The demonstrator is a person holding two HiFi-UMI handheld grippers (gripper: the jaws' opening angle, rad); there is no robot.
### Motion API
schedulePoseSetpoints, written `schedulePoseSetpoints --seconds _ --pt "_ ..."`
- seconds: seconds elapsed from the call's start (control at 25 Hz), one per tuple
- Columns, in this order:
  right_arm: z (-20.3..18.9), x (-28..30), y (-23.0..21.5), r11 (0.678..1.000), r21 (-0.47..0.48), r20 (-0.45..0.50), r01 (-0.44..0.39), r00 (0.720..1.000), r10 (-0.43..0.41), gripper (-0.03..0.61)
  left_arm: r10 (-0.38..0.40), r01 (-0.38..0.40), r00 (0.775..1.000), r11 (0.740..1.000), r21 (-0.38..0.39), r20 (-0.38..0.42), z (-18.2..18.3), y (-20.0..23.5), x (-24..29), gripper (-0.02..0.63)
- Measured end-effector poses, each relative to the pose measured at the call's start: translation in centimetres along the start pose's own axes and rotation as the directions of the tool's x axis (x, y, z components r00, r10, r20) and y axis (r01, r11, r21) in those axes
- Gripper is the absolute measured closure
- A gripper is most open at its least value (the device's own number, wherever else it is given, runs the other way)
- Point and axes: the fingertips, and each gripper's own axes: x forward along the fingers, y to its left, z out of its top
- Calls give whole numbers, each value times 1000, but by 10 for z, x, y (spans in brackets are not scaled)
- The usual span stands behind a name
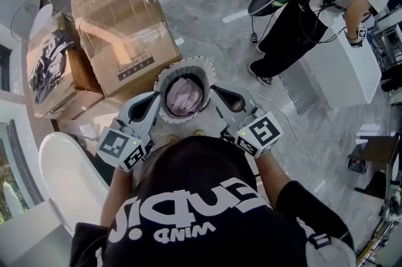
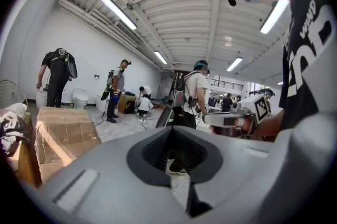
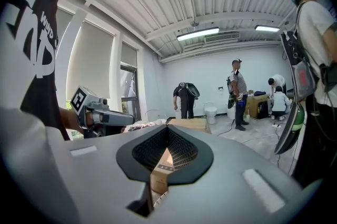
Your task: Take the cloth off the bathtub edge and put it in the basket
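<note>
You're standing over a pale marbled floor (image 1: 207,21) in a busy open room, with other people working further off. The pinkish cloth (image 1: 185,96) already lies bunched inside the round white basket (image 1: 164,78), directly below you, so the drop looks done and what's left is to come away cleanly. Keep both tongs clear of the scalloped rim so nothing catches it, and check that no corner of the cloth hangs over the side. From here none appears to.

Your left gripper (image 2: 174,157) has its jaws pressed together with nothing between them; only floor shows through the seam. Your right gripper (image 3: 166,152) is likewise closed and empty. In the head view they flank the basket on either side. The white bathtub edge (image 1: 59,165) curves at your left, bare of cloth, and a taped cardboard box (image 1: 122,27) sits beyond the basket.
</note>
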Motion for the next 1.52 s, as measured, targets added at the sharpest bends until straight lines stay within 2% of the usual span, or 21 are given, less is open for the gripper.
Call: schedulePoseSetpoints --seconds 0.68,1.52 --pt "-2 -10 12 999 0 8 -32 999 32 569 10 -10 1000 1000 -13 3 -5 -12 -1 616" --pt "-1 1 -10 1000 20 48 12 999 -13 569 133 -132 990 991 -8 55 -1 10 -1 615"
